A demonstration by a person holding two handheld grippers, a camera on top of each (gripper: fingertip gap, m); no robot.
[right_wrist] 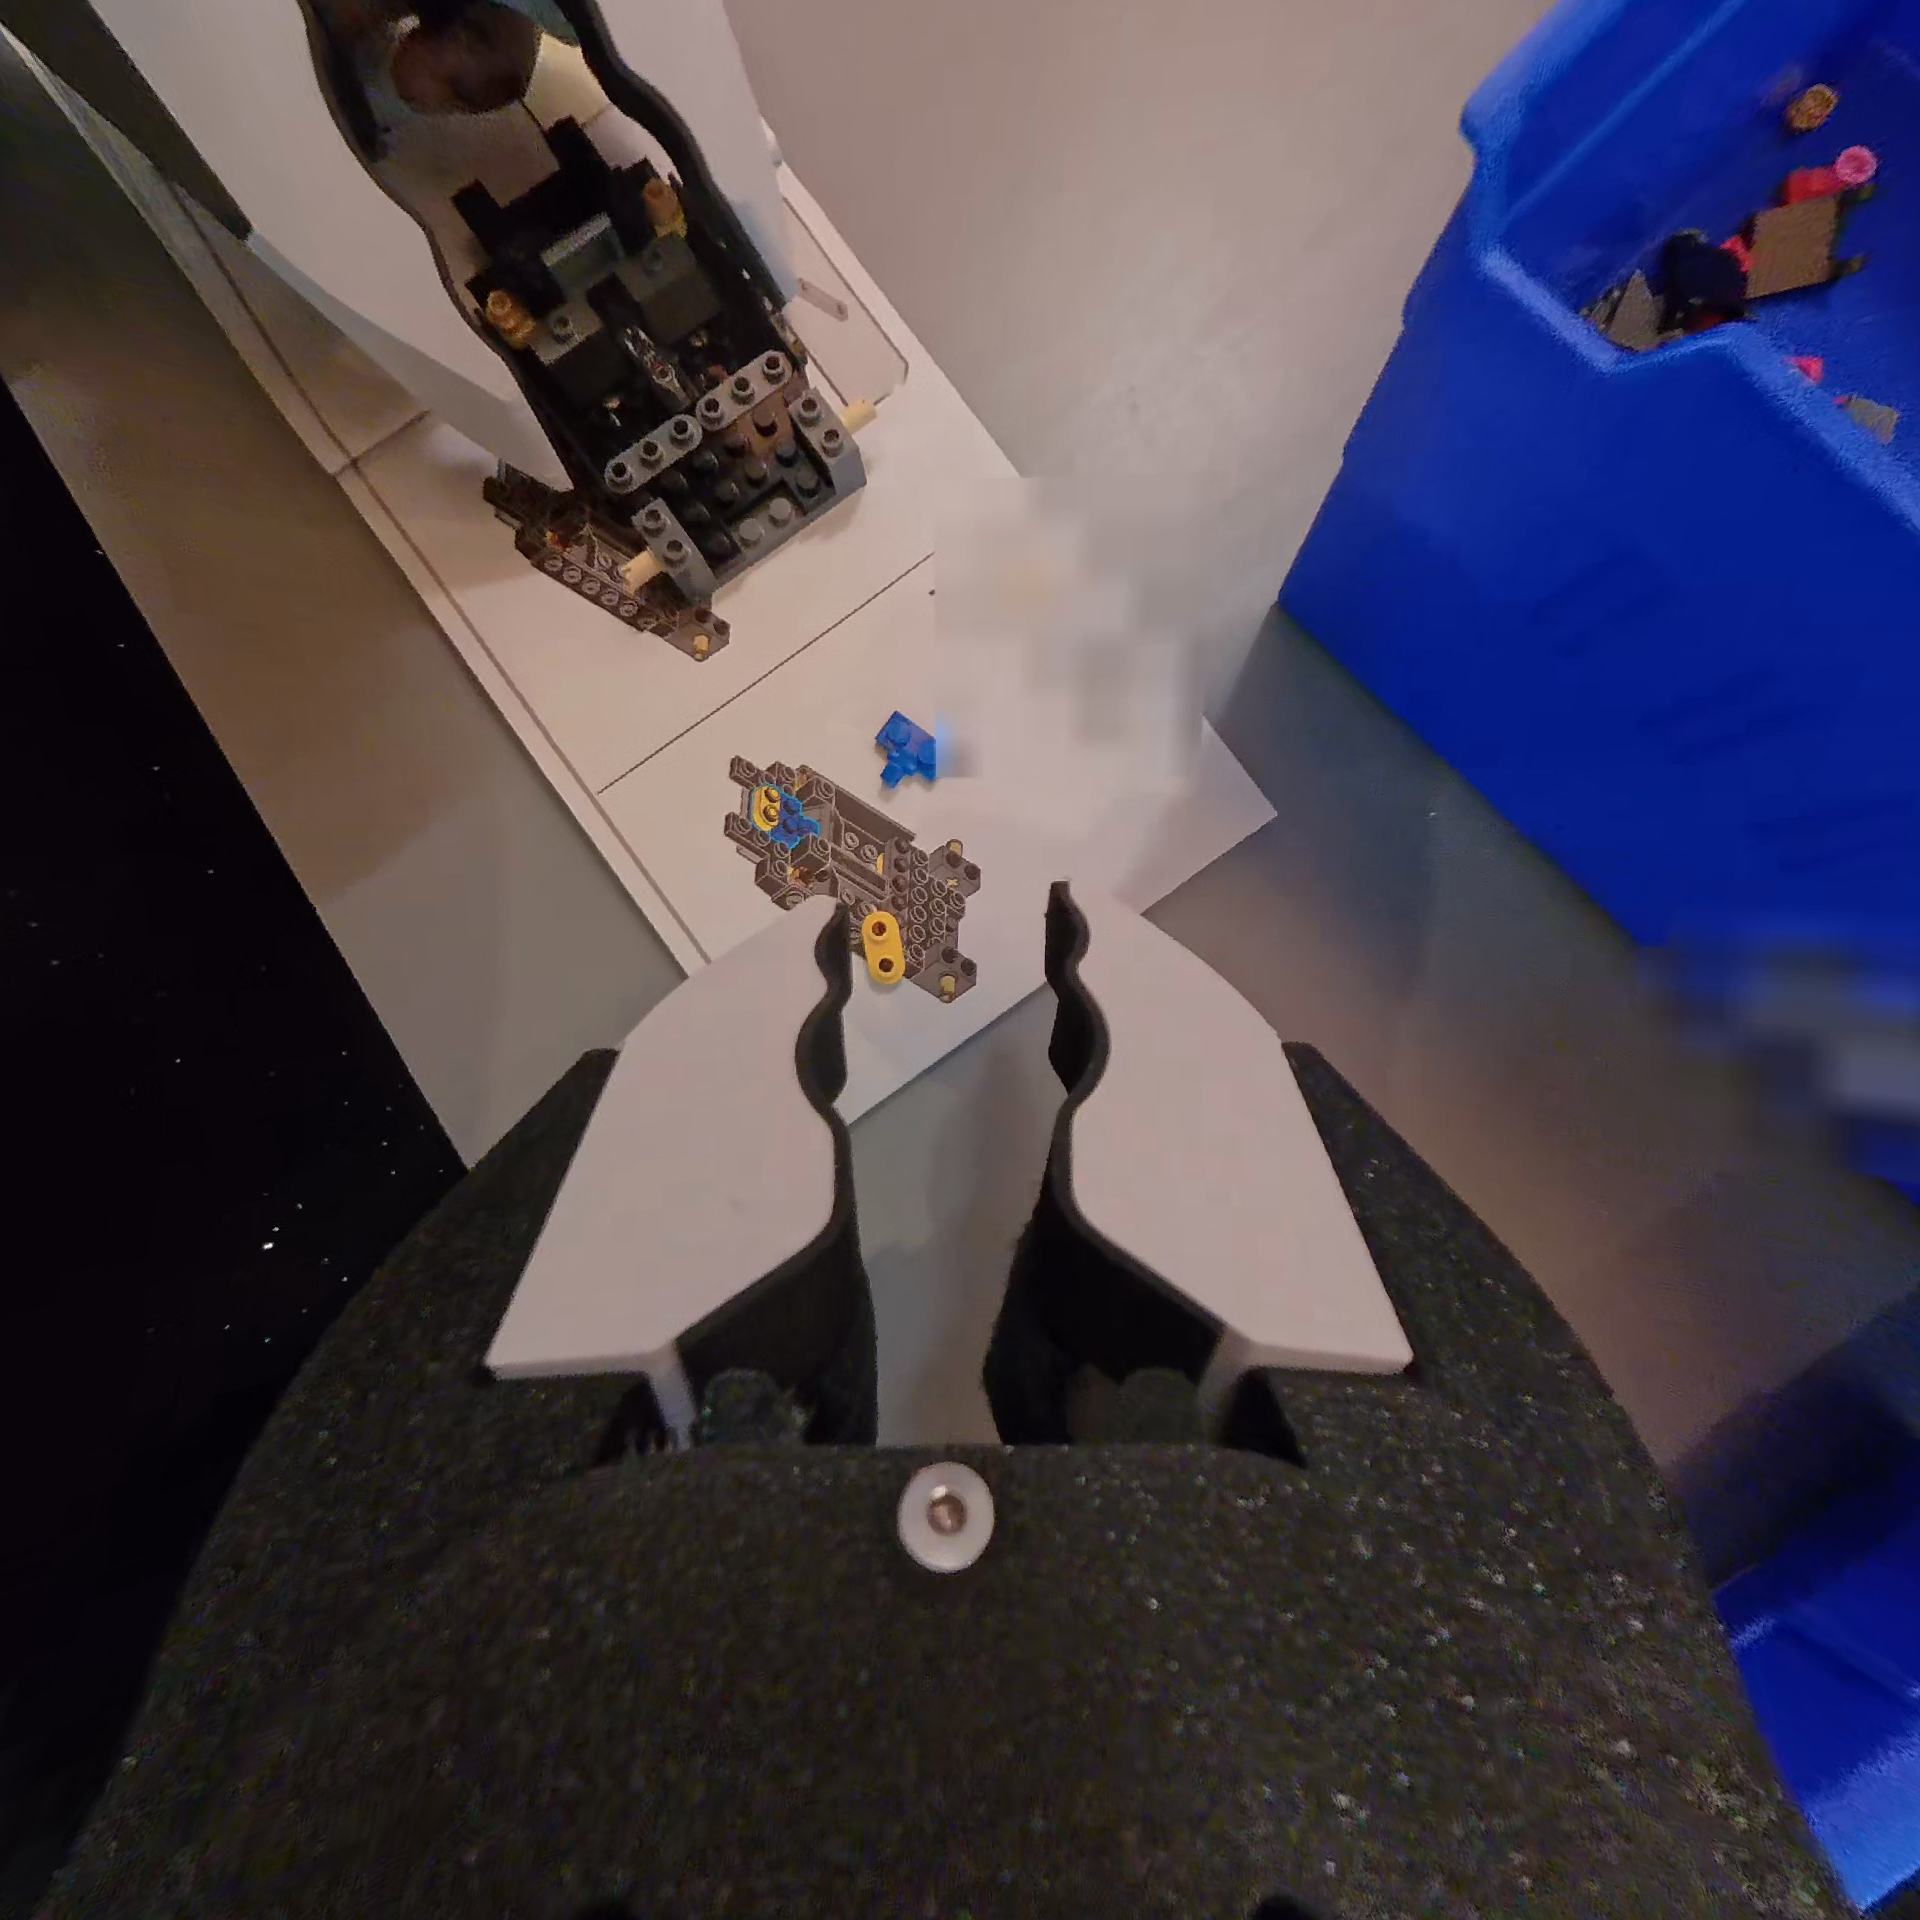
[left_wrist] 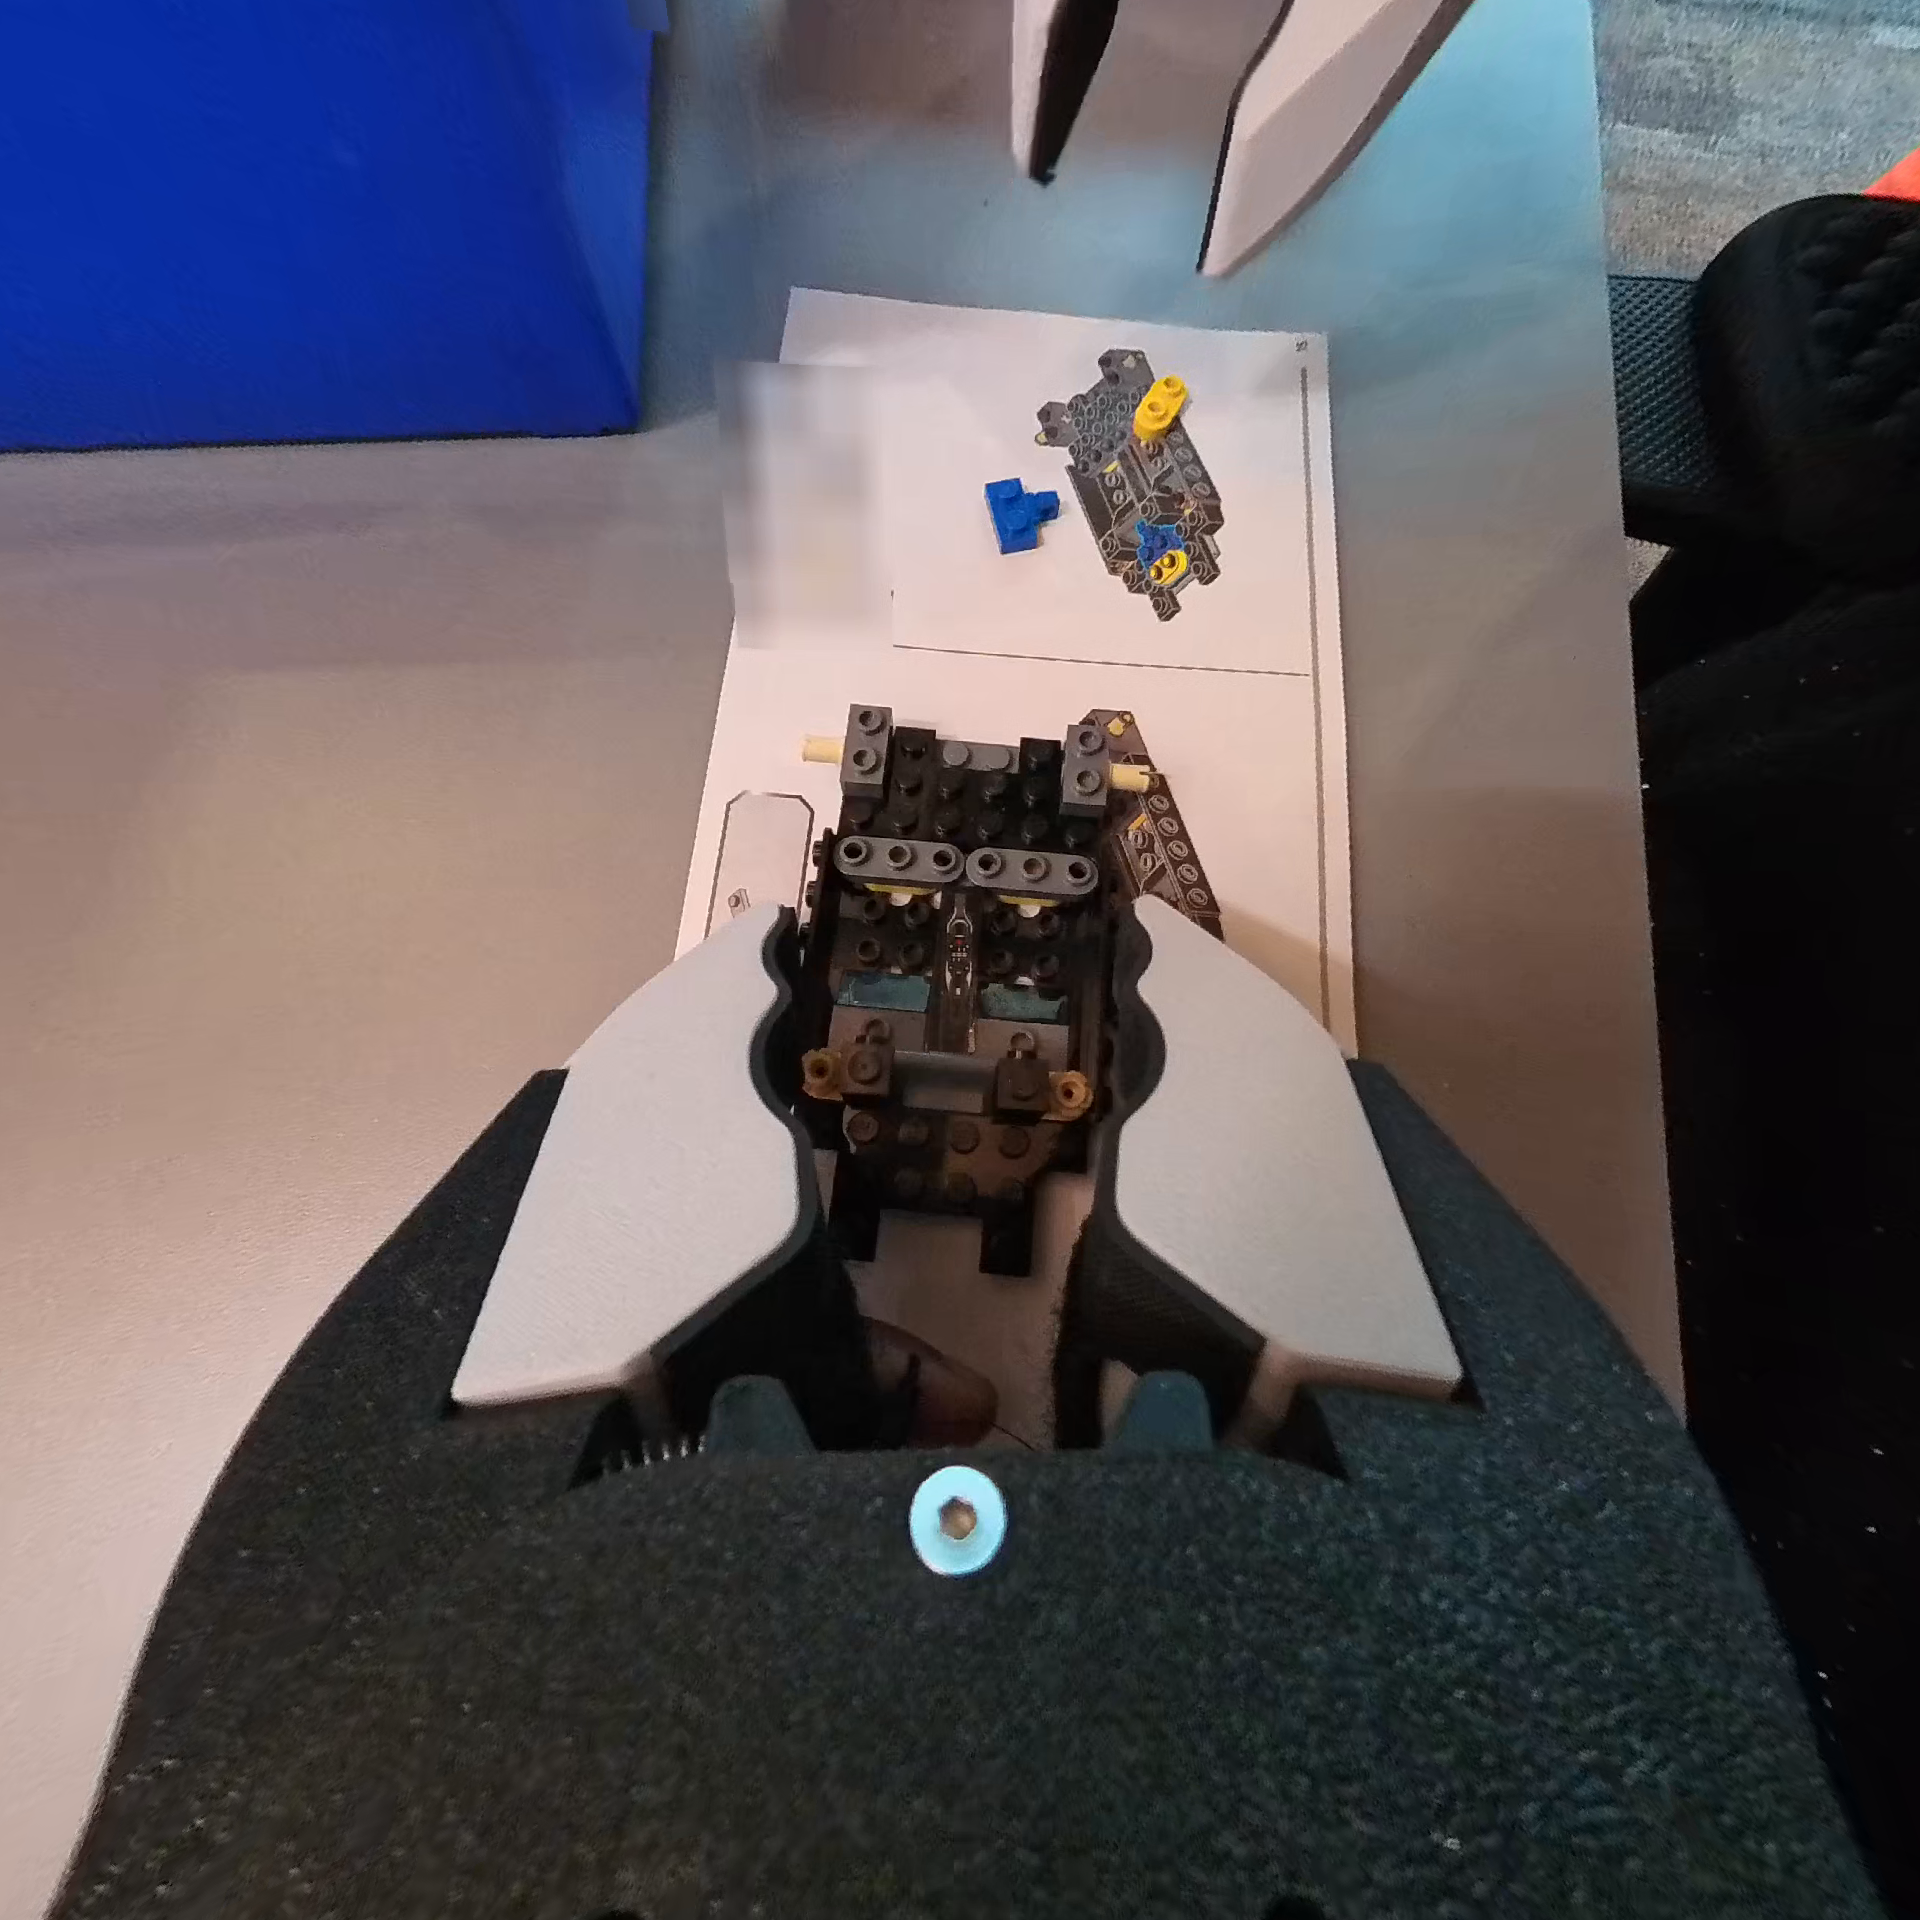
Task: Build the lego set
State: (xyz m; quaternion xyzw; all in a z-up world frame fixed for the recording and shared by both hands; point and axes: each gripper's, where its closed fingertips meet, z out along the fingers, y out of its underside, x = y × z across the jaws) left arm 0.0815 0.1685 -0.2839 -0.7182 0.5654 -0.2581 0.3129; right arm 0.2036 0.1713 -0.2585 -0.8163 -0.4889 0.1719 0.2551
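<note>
My left gripper (left_wrist: pixel 961 914) is shut on a black and grey lego model (left_wrist: pixel 961 997) with grey studded beams and tan axle pins, holding it by its sides over the instruction sheet (left_wrist: pixel 1049 634). A small blue piece (left_wrist: pixel 1020 511) and a yellow rounded plate (left_wrist: pixel 1161 403) lie on the sheet's printed diagram beyond it. My right gripper (right_wrist: pixel 951 914) is open and empty, low over the sheet (right_wrist: pixel 644 707), with the yellow plate (right_wrist: pixel 883 948) between its fingertips, close to the left one. The blue piece (right_wrist: pixel 902 750) lies just ahead. The model (right_wrist: pixel 675 436) and left gripper (right_wrist: pixel 675 395) show farther off.
A blue bin (right_wrist: pixel 1662 520) holding several loose pieces stands at the right of the right wrist view, and at the far left of the left wrist view (left_wrist: pixel 312 208). The table's edge and a black chair (left_wrist: pixel 1787 727) run along the right of the sheet. The right gripper's fingers (left_wrist: pixel 1127 218) hang over the far end. Left tips to right tips: about 12 cm.
</note>
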